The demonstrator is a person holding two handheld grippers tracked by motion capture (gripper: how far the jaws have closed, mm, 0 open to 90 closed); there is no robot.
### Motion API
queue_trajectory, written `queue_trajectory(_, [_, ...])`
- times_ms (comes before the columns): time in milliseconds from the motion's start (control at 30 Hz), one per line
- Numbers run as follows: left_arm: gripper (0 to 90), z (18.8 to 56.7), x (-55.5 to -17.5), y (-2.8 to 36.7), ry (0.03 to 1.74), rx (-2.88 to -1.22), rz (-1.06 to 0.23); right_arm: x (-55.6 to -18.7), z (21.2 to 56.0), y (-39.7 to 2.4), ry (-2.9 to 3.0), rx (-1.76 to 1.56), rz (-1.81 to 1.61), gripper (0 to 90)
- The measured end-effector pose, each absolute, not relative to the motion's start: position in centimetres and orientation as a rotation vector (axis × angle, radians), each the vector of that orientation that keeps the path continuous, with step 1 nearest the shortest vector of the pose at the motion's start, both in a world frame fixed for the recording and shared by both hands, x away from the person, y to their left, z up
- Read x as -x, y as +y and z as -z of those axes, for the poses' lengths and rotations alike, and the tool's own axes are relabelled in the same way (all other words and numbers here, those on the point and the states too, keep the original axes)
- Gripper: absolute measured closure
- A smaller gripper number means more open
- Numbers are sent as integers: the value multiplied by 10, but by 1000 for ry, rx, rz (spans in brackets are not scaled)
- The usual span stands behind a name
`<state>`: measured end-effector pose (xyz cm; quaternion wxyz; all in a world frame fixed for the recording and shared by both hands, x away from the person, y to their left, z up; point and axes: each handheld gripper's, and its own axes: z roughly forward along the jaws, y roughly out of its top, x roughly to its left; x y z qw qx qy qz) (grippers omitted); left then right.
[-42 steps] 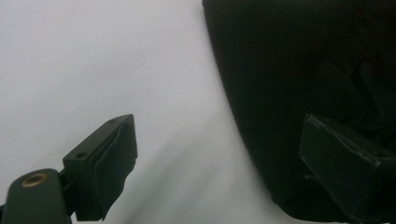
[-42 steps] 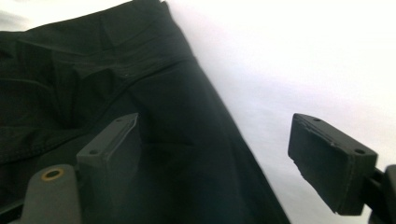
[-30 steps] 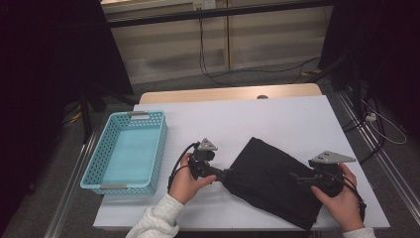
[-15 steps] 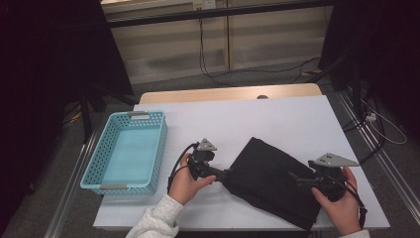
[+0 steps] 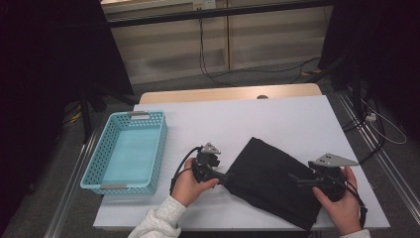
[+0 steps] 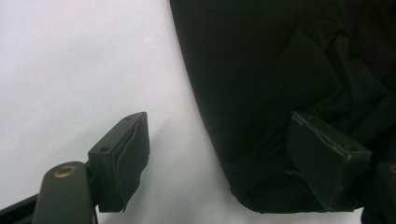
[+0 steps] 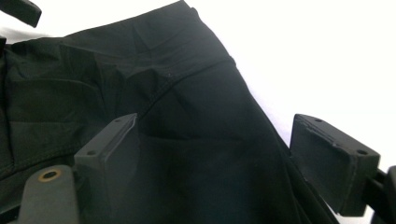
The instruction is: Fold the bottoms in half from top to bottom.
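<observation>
Black cloth (image 5: 272, 186) is lying flat on the white bench (image 5: 277, 119), stretched between my two claws, so it looks like I'm setting up to fold or lift it from both ends.

My left claw (image 5: 225, 177) sits right at the near-left corner of the cloth. Its jaws are apart and have just been closing in a bit. In the left claw view the corner (image 6: 280, 186) lies between them, with one pad over the fabric and the other out over bare bench, and nothing's pinched yet. My right claw (image 5: 296, 179) is over the far-right part of the cloth, jaws apart too, with a fold of fabric (image 7: 196, 154) running up between them. I think the pads aren't pressing on it, but black on black makes that hard to call.

To do this well, I'd say get the left claw's lower pad under the hem, not just on top, so it grabs every layer. Same on the right: bite the edge, not a loose wrinkle in the middle. Clamp both before lifting, then raise them together so the cloth doesn't skew. The blue basket (image 5: 130, 151) sits well off to the left of my left claw.
</observation>
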<state>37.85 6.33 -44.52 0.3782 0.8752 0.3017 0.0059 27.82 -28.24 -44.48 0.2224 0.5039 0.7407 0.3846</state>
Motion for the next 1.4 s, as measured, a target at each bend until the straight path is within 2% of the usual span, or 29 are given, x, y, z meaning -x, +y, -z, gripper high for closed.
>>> queue_trajectory(200, [226,447,-378,64,774,-2242,-18,-278,444,-282,2043,-1385,-1070,161])
queue_trajectory(633, [326,453,-370,57,782,-2259,-22,-278,444,-281,2052,-1379,-1056,153])
queue_trajectory(733, [397,453,-365,54,790,-2255,-24,-279,444,-282,2051,-1382,-1056,153])
queue_trajectory(833, [504,453,-363,52,793,-2245,10,-279,444,-282,2047,-1385,-1057,153])
queue_trajectory(933, [545,455,-361,51,802,-2233,-1,-279,443,-281,2046,-1376,-1058,153])
queue_trajectory(1000, [634,455,-361,52,812,-2225,-2,-279,443,-280,2049,-1374,-1057,153])
queue_trajectory(1033, [634,456,-362,53,819,-2216,-1,-279,443,-280,2049,-1374,-1057,153])
queue_trajectory(1167, [767,458,-363,53,849,-2182,67,-279,443,-281,2048,-1374,-1059,153])
queue_trajectory(1400, [821,459,-363,53,859,-2173,78,-279,443,-281,2043,-1378,-1060,153])
